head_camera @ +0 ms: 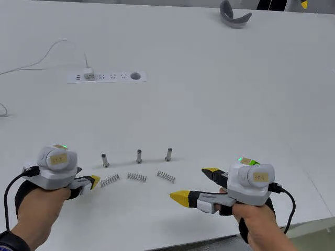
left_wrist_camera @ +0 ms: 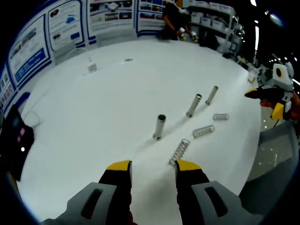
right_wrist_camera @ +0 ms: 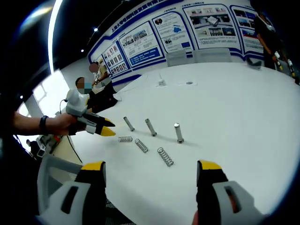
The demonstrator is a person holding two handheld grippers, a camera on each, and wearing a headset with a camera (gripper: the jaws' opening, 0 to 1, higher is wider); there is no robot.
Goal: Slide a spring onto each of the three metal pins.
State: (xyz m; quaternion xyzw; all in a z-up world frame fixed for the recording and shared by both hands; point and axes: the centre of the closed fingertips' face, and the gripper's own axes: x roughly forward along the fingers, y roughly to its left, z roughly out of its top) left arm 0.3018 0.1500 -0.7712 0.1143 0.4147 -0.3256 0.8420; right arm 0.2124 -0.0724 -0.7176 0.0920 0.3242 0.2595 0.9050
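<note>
Starting big: a white workbench (head_camera: 220,94) is stretched out under everything, with a white power strip (head_camera: 107,77) laid flat well back and a grey curved object (head_camera: 234,15) left near the far edge. Closer in, the left gripper (left_wrist_camera: 153,166) is held low at the near left, jaws parted a fair bit with nothing between them. The right gripper (head_camera: 195,184) is held at the near right, jaws spread wide, nothing gripped either.

Between them, three metal pins are stood upright in a row: left pin (head_camera: 105,160), middle pin (head_camera: 139,156), right pin (head_camera: 168,154), all bare. Just in front, three springs are laid flat on the table, one by each pin: left spring (head_camera: 110,180), middle spring (head_camera: 137,177), right spring (head_camera: 166,176). The left spring is found just beside the left gripper's yellow tip.
</note>
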